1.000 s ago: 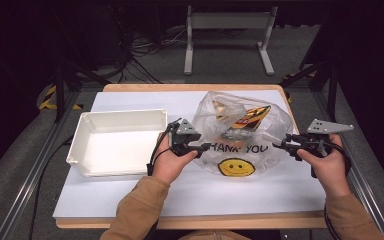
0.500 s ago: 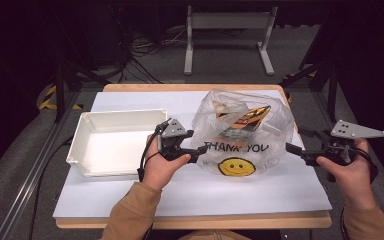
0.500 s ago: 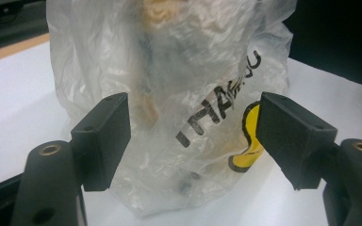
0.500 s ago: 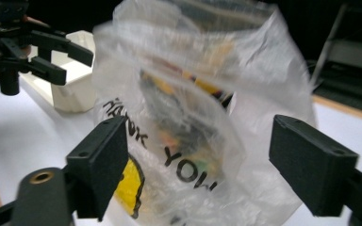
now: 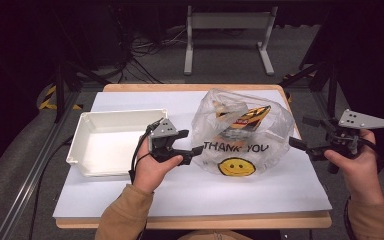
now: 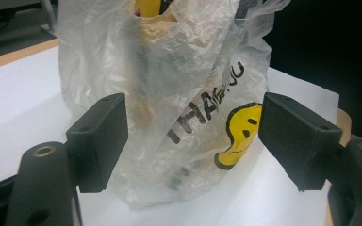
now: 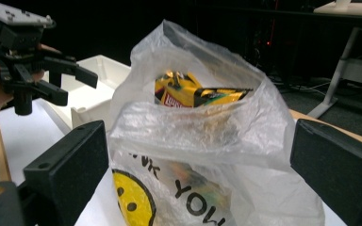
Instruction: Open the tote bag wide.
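Observation:
A clear plastic bag [image 5: 240, 135] printed "THANK YOU" with a yellow smiley stands on the white table top, its mouth loosely open. Inside it lies a yellow snack packet [image 5: 250, 116], also visible in the right gripper view as the packet [image 7: 193, 94]. My left gripper [image 5: 192, 142] is open at the bag's left side, and the bag [image 6: 169, 94] shows between its jaws without being pinched. My right gripper [image 5: 299, 131] is open just right of the bag, near the table's right edge. The bag [image 7: 202, 132] sits ahead of its wide-apart jaws.
A white rectangular tray [image 5: 87, 150] sits left of the bag, behind my left hand, and looks bare inside. White sheet [image 5: 205, 190] covers the wooden table. A metal stand [image 5: 227, 22] and cables are on the dark floor beyond.
My right gripper has drawn back to the right, off the bag's side. The left gripper has stayed near the bag's left side.

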`<state>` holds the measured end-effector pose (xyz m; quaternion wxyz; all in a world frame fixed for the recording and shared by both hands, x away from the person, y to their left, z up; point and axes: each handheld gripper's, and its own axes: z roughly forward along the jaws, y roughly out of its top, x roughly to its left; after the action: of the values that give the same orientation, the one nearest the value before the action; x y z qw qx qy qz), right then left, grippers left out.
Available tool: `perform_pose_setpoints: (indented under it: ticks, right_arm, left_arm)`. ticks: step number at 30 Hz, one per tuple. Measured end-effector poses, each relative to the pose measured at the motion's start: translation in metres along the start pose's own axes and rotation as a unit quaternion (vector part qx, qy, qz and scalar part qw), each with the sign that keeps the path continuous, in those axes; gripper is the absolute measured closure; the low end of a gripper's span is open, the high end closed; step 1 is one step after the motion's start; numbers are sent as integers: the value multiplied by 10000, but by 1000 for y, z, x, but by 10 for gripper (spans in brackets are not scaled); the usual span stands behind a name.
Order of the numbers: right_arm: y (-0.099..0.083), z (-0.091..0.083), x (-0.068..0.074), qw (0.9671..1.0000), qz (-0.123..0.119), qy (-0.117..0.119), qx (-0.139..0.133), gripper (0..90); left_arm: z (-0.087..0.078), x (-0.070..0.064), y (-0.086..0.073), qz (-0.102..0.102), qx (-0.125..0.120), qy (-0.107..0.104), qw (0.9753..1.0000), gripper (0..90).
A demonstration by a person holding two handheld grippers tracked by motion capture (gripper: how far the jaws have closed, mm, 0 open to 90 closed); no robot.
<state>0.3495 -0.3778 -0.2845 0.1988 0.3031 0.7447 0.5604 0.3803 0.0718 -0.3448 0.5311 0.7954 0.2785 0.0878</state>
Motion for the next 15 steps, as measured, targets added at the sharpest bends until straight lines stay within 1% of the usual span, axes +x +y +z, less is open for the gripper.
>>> perform_pose_setpoints:
  ticks: [1, 2, 3, 4, 6, 8, 9, 10, 11, 13, 15]
  right_arm:
    - [1, -1, 0, 10000, 13, 1, -9, 54]
    - [4, -1, -1, 10000, 21, -12, -18, 58]
    - [6, -1, -3, 10000, 16, -34, -49, 61]
    - [8, -1, -4, 10000, 15, -49, -63, 64]
    - [12, 2, -8, 9999, 30, -74, -117, 66]
    - [16, 6, -11, 9998, -11, -197, -82, 66]
    - [17, 9, -13, 9996, -70, -273, -58, 69]
    - [18, 12, -15, 9994, -87, -321, -40, 71]
    - [19, 15, -18, 9995, -50, -324, -46, 74]
    - [19, 20, -23, 9994, 23, -333, -67, 89]
    - [18, 27, -30, 9993, 83, -358, -60, 109]
  left_arm:
    - [-1, 1, 0, -26, -28, 6, 10000, 252]
    - [-3, 1, 0, -7, -37, 42, 10000, 252]
    - [-3, 1, -1, -51, -48, 34, 10000, 252]
    - [-4, 1, 0, -27, -41, 37, 10000, 251]
    - [-4, 1, -1, -46, -33, 37, 10000, 251]
    - [-4, 1, -1, -8, -17, 39, 10000, 249]
    - [-4, 2, -1, -8, -18, 56, 10000, 249]
    - [-3, 2, -2, -51, -10, 52, 10000, 249]
    - [-3, 3, -2, 6, -1, 61, 10000, 249]
    - [-3, 3, -3, -65, 20, 52, 10000, 248]
    - [-2, 4, -4, -46, 23, 63, 10000, 248]
